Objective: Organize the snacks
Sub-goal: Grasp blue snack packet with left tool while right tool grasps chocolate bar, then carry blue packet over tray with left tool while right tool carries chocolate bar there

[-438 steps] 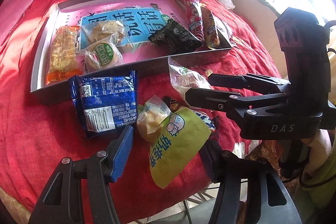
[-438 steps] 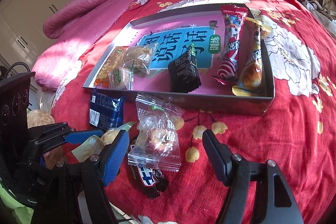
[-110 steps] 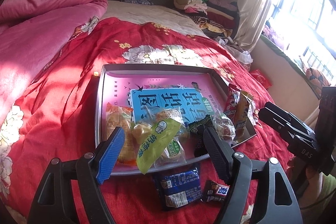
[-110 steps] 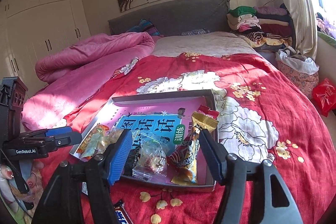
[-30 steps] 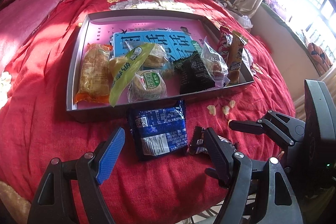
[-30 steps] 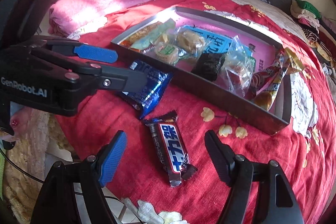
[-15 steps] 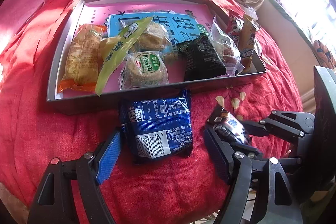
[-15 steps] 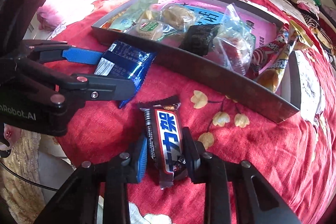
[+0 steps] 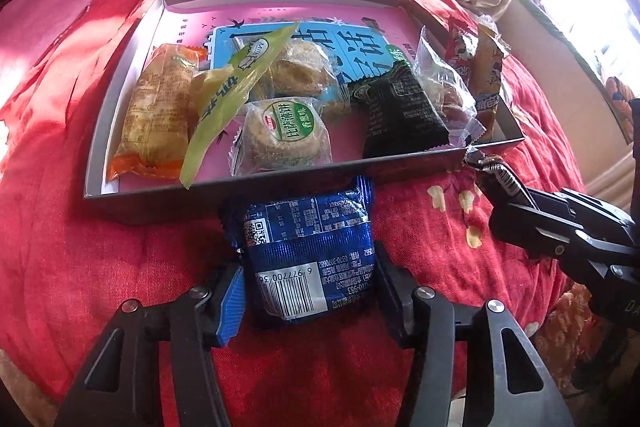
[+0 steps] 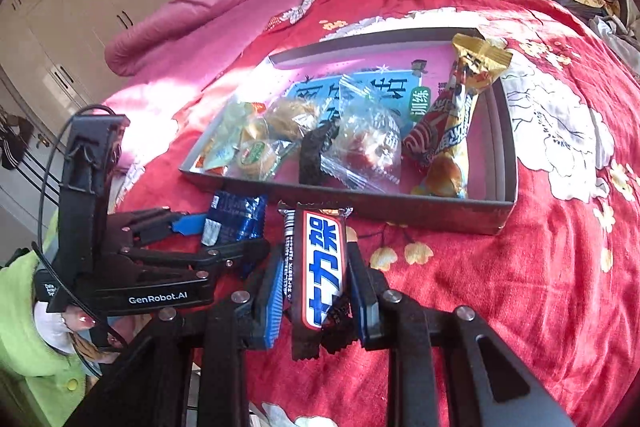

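Note:
My left gripper (image 9: 310, 291) is shut on a blue snack packet (image 9: 308, 251), barcode side up, on the red bedspread just in front of the grey tray (image 9: 224, 195). My right gripper (image 10: 316, 291) is shut on a dark chocolate bar (image 10: 320, 263) with a red and blue label, held above the bedspread near the tray's front wall (image 10: 400, 207). The bar's end (image 9: 496, 175) shows in the left wrist view by the tray's right corner. The blue packet also shows in the right wrist view (image 10: 236, 219). Several wrapped snacks lie in the tray.
In the tray lie an orange-wrapped cake (image 9: 160, 111), a green packet (image 9: 224, 91), a round pastry (image 9: 284, 135), a black packet (image 9: 400, 115), a clear bag (image 10: 368, 143) and two long bars (image 10: 452, 131). A pink quilt (image 10: 224, 3) lies at the back left.
My left gripper has closed on the blue packet. My right gripper has lifted the chocolate bar off the bedspread and brought it toward the tray.

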A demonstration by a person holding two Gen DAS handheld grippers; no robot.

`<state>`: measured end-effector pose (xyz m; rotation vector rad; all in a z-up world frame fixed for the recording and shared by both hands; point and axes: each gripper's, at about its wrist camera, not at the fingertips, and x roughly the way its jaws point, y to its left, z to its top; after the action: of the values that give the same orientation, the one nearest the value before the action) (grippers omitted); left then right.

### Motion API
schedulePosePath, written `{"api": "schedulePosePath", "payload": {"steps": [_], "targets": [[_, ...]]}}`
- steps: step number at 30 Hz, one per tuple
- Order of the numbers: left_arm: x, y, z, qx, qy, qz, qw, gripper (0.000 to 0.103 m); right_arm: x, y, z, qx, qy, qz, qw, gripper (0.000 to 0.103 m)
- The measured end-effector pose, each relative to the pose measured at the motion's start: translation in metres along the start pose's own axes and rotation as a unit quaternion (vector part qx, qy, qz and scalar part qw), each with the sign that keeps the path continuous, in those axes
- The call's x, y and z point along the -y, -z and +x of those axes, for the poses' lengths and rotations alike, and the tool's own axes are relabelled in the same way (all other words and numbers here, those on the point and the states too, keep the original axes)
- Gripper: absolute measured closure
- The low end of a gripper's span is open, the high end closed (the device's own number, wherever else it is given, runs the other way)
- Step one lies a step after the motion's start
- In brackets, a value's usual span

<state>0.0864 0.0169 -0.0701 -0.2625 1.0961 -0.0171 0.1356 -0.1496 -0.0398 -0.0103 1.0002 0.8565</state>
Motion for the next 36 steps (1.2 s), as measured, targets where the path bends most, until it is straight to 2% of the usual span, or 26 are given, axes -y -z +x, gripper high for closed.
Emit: {"api": "schedulePosePath", "payload": {"steps": [4, 8, 13, 18, 26, 36], "targets": [[-0.003, -0.001, -0.02, 0.022, 0.036, -0.011, 0.999, 0.046, -0.005, -0.004, -0.009, 0.028, -0.012, -0.004, 1.0, 0.075], [-0.002, -0.004, -0.044, 0.066, 0.06, -0.01, 0.9959, 0.046, -0.006, -0.01, -0.02, 0.059, -0.018, -0.006, 0.998, 0.075], [-0.011, -0.011, -0.066, 0.114, 0.045, -0.018, 0.9923, 0.046, -0.001, -0.014, -0.035, 0.1, -0.021, 0.003, 0.995, 0.075], [-0.029, -0.019, -0.08, 0.147, -0.006, -0.023, 0.9888, 0.046, 0.006, -0.019, -0.043, 0.121, -0.017, 0.018, 0.992, 0.075], [-0.056, -0.029, -0.08, 0.151, -0.035, -0.041, 0.987, 0.046, 0.01, -0.025, -0.042, 0.132, -0.006, 0.022, 0.991, 0.074], [-0.065, -0.034, -0.069, 0.14, -0.037, -0.052, 0.988, 0.046, -0.01, -0.037, -0.027, 0.131, -0.008, 0.002, 0.991, 0.074]]}}
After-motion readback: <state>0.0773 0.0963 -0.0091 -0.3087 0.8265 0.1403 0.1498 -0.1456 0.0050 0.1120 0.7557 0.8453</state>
